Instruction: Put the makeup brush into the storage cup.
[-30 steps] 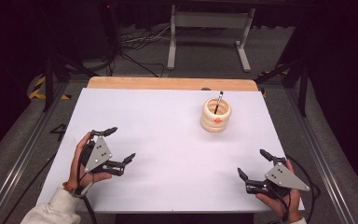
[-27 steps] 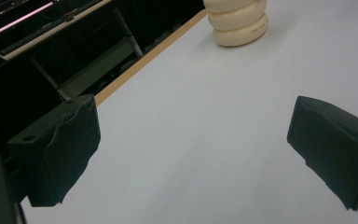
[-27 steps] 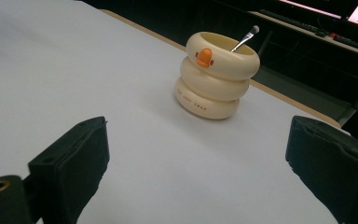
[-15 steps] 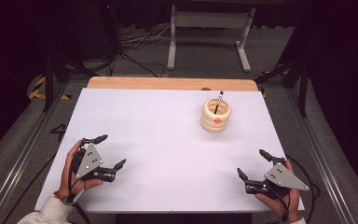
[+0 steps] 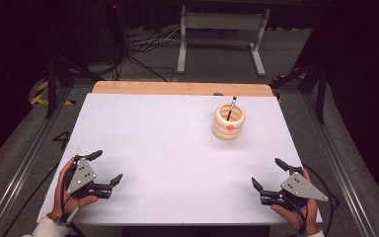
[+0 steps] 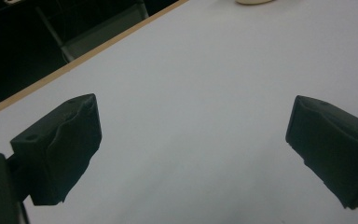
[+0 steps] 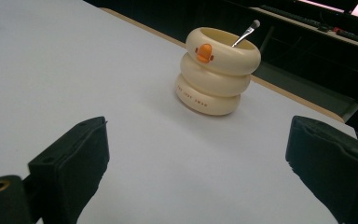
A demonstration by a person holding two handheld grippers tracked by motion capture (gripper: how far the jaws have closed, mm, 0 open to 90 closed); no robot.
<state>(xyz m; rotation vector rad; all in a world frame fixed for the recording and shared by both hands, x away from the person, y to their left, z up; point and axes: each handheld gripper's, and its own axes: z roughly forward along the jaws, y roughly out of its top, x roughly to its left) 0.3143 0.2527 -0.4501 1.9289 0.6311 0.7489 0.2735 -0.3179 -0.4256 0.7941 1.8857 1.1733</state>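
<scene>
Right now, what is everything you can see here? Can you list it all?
Holder: one, cream with a small orange mark, three stacked rings, upright on the far right part of the table.
Brush: one, dark handle with a silver tip, leaning inside the holder.
Table: one, white top with a wooden far edge.
Metal stand: one, grey, on the floor beyond the table.
Left tool: one, black jaws open, holding nothing, near left corner.
Right tool: one, black jaws open, holding nothing, near right corner.
Hands: two, one gripping each tool.
</scene>
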